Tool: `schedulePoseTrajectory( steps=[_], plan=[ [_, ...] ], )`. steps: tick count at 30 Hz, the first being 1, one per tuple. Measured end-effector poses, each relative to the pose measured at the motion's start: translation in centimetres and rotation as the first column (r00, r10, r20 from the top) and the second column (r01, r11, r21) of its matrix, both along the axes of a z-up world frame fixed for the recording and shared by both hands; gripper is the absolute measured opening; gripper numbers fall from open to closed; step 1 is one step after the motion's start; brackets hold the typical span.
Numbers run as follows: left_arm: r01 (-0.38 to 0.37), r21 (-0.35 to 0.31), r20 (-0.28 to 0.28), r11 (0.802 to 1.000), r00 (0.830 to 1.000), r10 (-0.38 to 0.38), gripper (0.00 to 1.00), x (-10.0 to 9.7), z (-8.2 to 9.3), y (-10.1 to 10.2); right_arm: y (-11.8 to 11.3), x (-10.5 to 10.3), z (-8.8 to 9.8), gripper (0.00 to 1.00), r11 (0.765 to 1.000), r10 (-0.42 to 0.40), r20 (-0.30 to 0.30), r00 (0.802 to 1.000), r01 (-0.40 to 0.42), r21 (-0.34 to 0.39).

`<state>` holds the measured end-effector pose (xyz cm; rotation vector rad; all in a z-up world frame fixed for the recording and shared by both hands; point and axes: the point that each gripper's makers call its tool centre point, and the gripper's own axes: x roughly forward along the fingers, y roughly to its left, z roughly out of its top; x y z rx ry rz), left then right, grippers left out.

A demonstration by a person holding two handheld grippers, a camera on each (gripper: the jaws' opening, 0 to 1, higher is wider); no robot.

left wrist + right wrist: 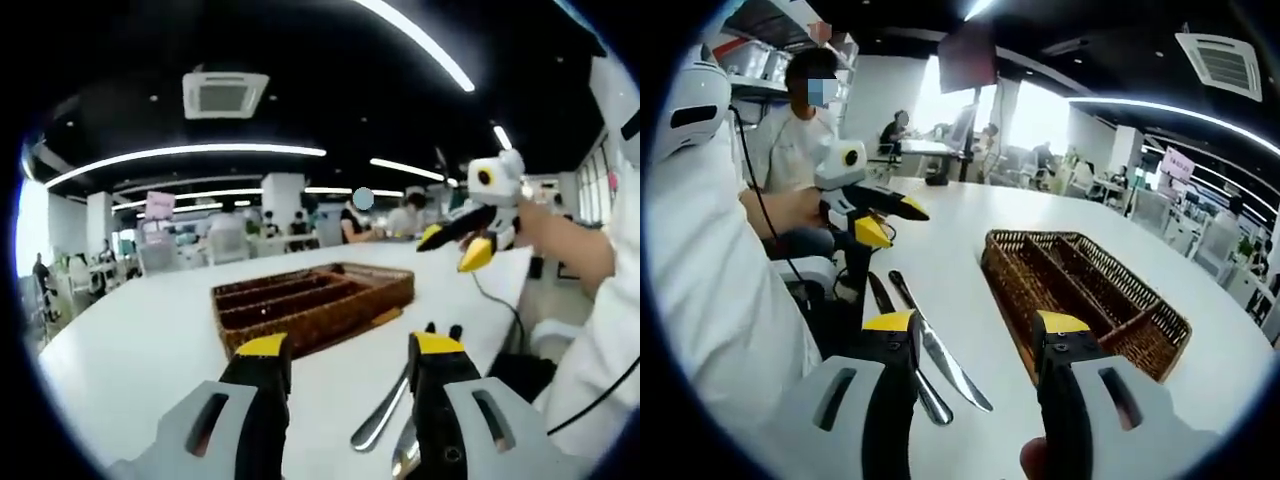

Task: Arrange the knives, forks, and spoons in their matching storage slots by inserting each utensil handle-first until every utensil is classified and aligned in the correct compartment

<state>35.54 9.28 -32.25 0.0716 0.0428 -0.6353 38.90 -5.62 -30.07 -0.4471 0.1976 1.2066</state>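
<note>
Now, left gripper (350,352): its two yellow-tipped fingers (262,346) are standing apart with nothing between them, hanging over the white surface (150,330).
Right gripper (975,326): its fingers (1064,323) are also spreading open and holding nothing. In the left gripper view this same gripper (455,246) is floating up at about 2 o'clock, held by a hand (540,228), and its yellow tips are apart there too.
Left gripper seen from the other side (888,218): it is showing at about 10 o'clock in the right gripper view, up above the surface (960,230), with its yellow tips parted.
Basket (1090,290): a brown woven tray with long slots is sitting on the surface at about 3 o'clock in the right gripper view. In the left gripper view the basket (312,300) is lying near the middle, just past the fingers. Its slots are looking bare of utensils, as far as can be seen.
Knife (940,345): it is lying flat on the surface between the right fingers, just left of the basket and not touching it.
Spoon (380,415): it is lying on the surface at about 5 o'clock in the left gripper view, beside the right-hand finger. Another shiny piece is peeking out below it, too hidden to name.
Dark-handled utensil (880,292): it is lying next to the knife, nearer the person in white (710,260).
</note>
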Motion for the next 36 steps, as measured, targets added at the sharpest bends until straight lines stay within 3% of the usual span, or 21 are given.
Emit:
schedulePoseTrajectory(
  steps=[30,36],
  plan=[
    [-0.052,-0.040,0.050,0.998,0.997,0.054,0.54,-1.2,-0.4,1.6,4.3,-0.5,0.9,0.48,0.996,0.082,0.029,0.996,-0.081,-0.025],
    [-0.058,-0.016,0.060,0.998,0.996,0.059,0.54,-1.3,-0.4,1.9,5.0,-0.4,1.2,0.48,0.995,0.096,0.038,0.995,-0.095,-0.030]
  ],
)
